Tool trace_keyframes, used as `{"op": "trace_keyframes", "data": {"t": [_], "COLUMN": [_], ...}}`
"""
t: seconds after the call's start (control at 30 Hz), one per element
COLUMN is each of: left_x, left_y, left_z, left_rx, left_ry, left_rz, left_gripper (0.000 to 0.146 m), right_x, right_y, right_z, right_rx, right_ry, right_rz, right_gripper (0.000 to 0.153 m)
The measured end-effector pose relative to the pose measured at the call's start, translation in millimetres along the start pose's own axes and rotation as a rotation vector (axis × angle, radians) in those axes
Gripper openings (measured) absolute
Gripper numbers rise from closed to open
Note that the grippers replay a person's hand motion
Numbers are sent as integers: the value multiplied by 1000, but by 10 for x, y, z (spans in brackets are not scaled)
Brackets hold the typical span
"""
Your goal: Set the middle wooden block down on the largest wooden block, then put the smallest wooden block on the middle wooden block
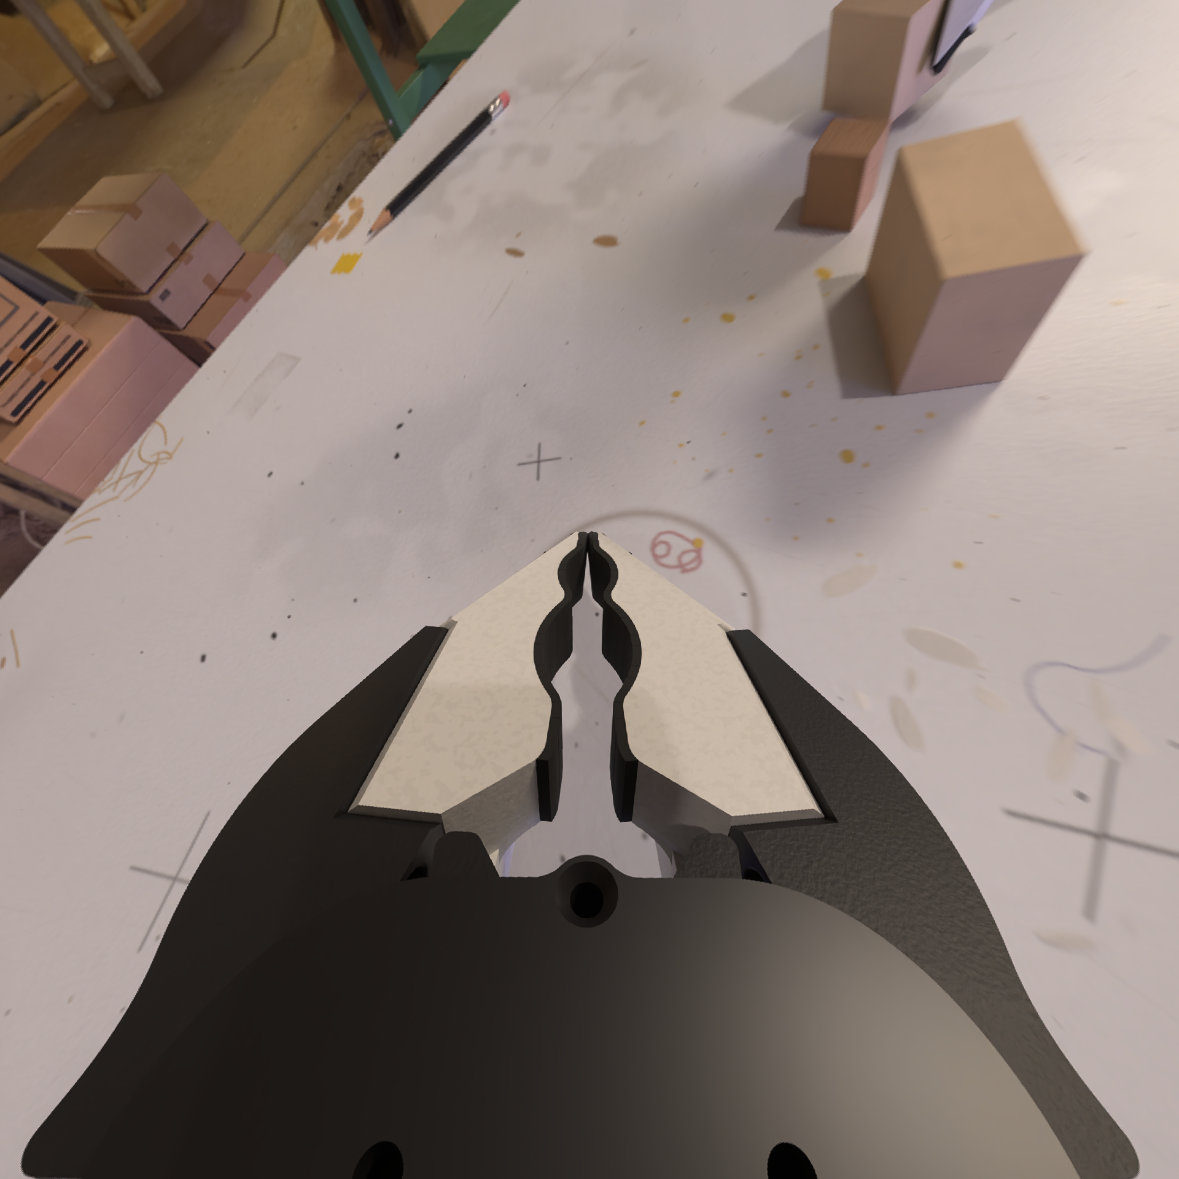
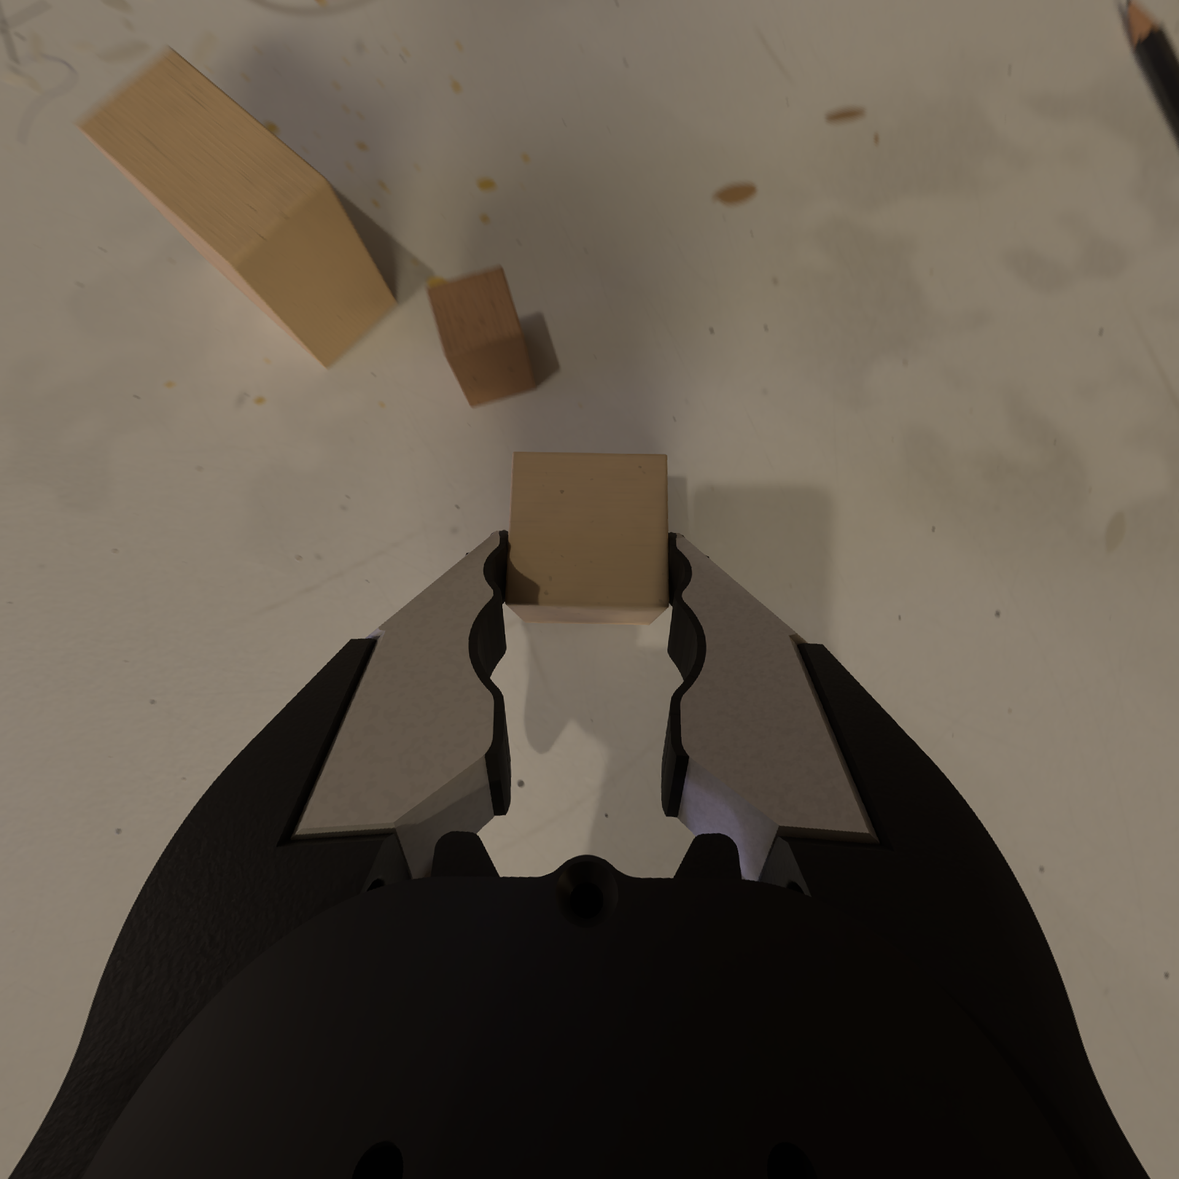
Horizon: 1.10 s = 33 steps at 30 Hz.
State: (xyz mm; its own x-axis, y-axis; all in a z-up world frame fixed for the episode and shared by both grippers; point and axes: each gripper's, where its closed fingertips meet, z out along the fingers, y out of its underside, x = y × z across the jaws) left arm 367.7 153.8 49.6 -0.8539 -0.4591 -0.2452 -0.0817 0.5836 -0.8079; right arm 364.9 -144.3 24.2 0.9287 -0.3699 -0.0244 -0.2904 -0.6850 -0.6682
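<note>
Stacking hasn't started yet: nothing sits on anything. The right claw [image 2: 588,568] is clamped on the mid-sized pale wooden cube [image 2: 588,529], fingertips pressed to its two side faces. A shadow lies on the white paint-flecked counter [image 2: 829,638] just beside the cube, so it looks lifted off the surface, but from the right wrist view alone I can't be sure how clear it is. In the left wrist view that same cube [image 1: 861,64] shows far off at top right, partly cut off by the frame edge.

The big light-wood rectangular block [image 2: 236,204] stands on the counter, top face bare. The small darker-brown wooden cube [image 2: 485,335] rests near it, apart from it and untouched.

The left claw [image 1: 587,542] is closed w/ tips meeting, gripping nothing, over open counter well away from the blocks. A black pencil w/ pink eraser [image 1: 440,163] lies near the counter edge.

Left to do, judging by this: carry the mid cube over the big block and set it down, then fetch the small cube and top the stack. So roughly the 1st pick done, both placements pending.
</note>
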Motion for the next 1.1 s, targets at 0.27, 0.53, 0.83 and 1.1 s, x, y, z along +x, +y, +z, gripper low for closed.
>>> {"op": "trace_keyframes", "data": {"t": [0.27,0.53,0.83,1.1], "left_x": [323,730,796,660], "left_y": [-65,221,344,546], "left_z": [-874,-1137,-1050,-1261], "left_rx": [42,13,-36,-37], "left_ry": [58,69,105,70], "left_rz": [-9,-53,-40,-75], "left_gripper": [22,31,34,43], "right_x": [-789,-1318,-1187,-489], "right_y": [-840,-1165,-1126,-785], "right_z": [-139,215,390,236], "right_rx": [199,74,15,45], "right_ry": [-298,-593,-578,-303], "right_rz": [-288,-607,-579,-300], "right_gripper": [49,49,51,84]}}
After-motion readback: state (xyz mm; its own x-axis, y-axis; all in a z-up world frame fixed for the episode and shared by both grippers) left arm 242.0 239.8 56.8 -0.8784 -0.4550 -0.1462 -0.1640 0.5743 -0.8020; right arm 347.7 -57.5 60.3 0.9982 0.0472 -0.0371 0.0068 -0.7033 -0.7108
